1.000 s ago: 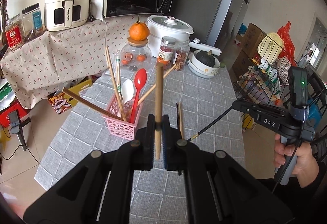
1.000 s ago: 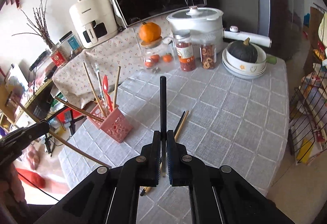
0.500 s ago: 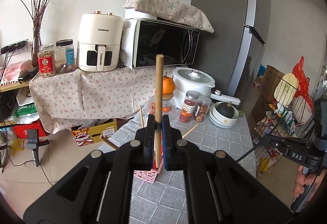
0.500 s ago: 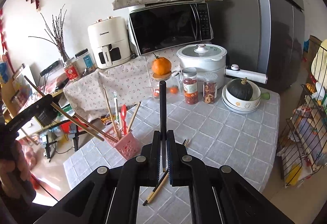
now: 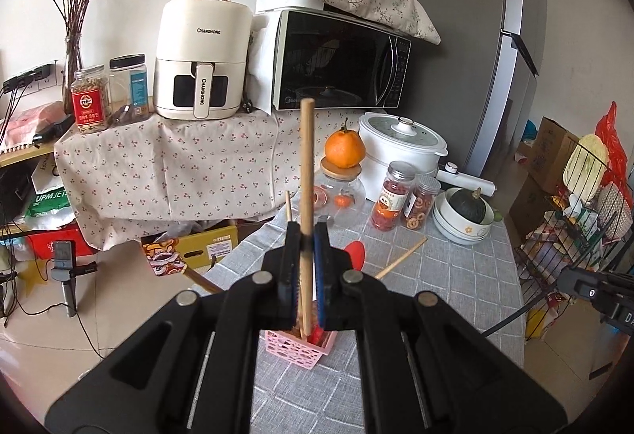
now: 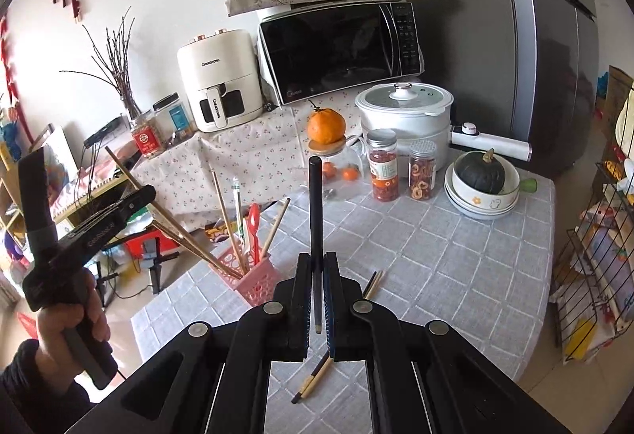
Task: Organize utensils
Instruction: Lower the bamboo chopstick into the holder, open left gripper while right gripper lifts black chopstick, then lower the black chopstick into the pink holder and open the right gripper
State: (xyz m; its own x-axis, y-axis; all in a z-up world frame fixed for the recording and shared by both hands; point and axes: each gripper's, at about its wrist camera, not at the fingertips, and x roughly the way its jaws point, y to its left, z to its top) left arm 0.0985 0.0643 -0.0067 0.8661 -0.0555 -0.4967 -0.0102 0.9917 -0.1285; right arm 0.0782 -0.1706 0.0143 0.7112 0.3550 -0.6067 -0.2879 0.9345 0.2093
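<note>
Wooden and pale, the chopstick (image 5: 306, 196) stands upright between the jaws of our left tool (image 5: 306, 236), which are pressed in on its shaft. Its lower end dips into the pink basket (image 5: 295, 348) directly below the tool, where a red spoon (image 5: 354, 251) shows beside it and other chopsticks lean outward. From the right wrist view we see the same left tool (image 6: 136, 196) at the far left, held in our left hand (image 6: 75, 319), with the wooden chopstick (image 6: 158, 212) slanting down from it into the pink basket (image 6: 253, 279) near the desk's left edge.

Our right tool (image 6: 316, 267) is clamped just as narrowly on a black chopstick (image 6: 315, 220), which rises straight up between the jaws; its pale tip hangs just below the pads, above the desk (image 6: 436, 255). Under and just beyond this tool a loose pair of chopsticks (image 6: 317, 378) lies flat on the grey checked cloth, apart from the basket. In the basket we count several wooden sticks, a white-handled piece and the red spoon (image 6: 253, 224).

Toward the far side of the desk stand a glass jar (image 6: 337, 172) with an orange (image 6: 326, 125) on its lid, two snack jars (image 6: 382, 170), a white cooker (image 6: 404, 109) and stacked bowls (image 6: 481, 196) holding a dark squash.
</note>
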